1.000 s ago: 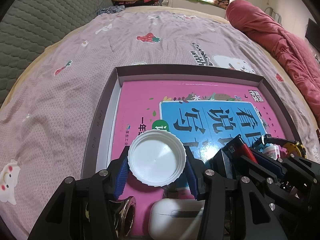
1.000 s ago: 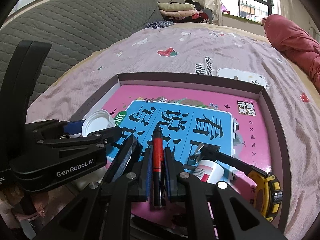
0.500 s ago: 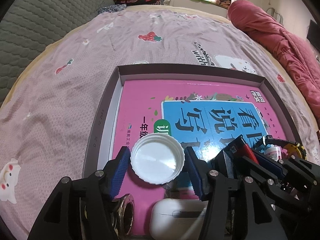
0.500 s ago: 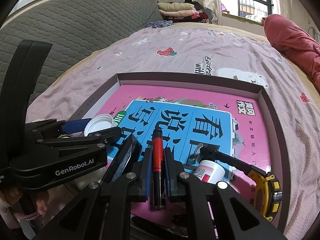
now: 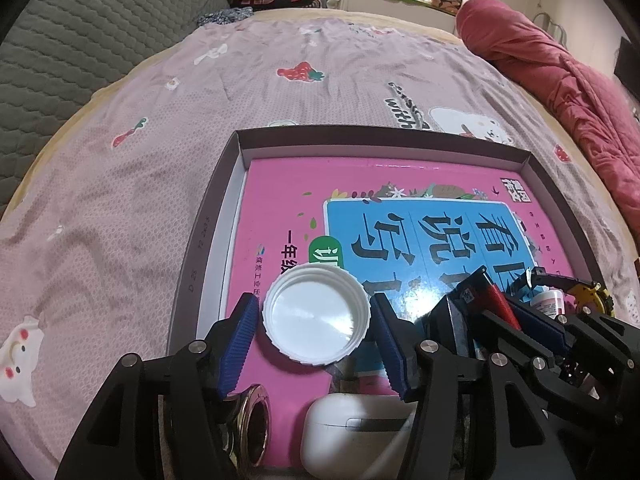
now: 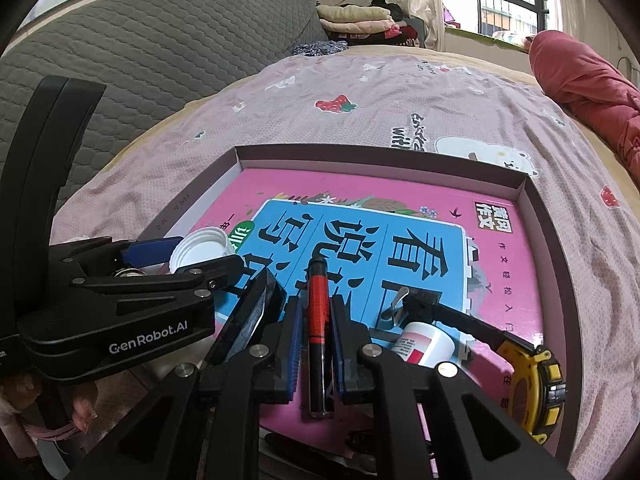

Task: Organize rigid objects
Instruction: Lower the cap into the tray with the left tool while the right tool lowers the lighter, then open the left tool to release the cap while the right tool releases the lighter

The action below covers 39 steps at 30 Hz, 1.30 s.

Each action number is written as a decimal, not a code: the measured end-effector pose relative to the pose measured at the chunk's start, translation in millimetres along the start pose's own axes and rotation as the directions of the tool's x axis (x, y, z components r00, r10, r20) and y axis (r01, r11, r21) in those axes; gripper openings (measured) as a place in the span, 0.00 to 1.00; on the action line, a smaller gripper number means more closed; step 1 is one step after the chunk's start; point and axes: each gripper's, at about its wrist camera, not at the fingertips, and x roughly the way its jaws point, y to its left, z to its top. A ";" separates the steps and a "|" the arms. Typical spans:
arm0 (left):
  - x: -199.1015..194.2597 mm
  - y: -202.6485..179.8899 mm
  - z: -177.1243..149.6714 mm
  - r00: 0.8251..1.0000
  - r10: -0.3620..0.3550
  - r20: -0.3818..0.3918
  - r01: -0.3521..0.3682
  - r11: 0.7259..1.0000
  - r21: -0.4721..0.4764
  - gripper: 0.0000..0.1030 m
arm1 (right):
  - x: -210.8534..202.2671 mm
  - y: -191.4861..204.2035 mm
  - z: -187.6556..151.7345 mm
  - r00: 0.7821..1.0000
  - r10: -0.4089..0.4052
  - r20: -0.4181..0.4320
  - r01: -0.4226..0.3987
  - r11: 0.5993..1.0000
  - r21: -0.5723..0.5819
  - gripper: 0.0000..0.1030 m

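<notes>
Left wrist view: the left gripper point(image 5: 316, 338) stands wide, its blue ribbed pads either side of a round white ribbed plastic lid point(image 5: 316, 317) lying hollow side up on the glossy pink and blue book cover point(image 5: 360, 208); a narrow gap shows at each pad, so the lid is between the jaws without being pressed. Below the jaws, nearer the camera, lie a white rounded earbud case point(image 5: 352, 436) and a shiny metal ring point(image 5: 256, 424). The book fills a shallow dark-walled cardboard box point(image 5: 208, 220) on a pink printed bedsheet point(image 5: 120, 184).

In the right wrist view the right gripper point(image 6: 316, 332) is nearly closed and its jaws are opening, with a red and black marker pen point(image 6: 318, 312) lying lengthwise between the pads on the book; a slight gap shows on both sides. Right of these jaws lie a small white bottle with a red label point(image 6: 424, 344) and a yellow and black tape measure point(image 6: 540, 384); left of them, a dark flat card point(image 6: 252, 320) tilts on edge.
</notes>
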 end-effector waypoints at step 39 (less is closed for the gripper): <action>-27.8 -6.2 2.9 1.000 0.003 0.026 -0.003 1.000 0.016 0.62 | -18.6 4.8 4.4 0.999 -0.020 0.045 0.021 1.000 -0.022 0.30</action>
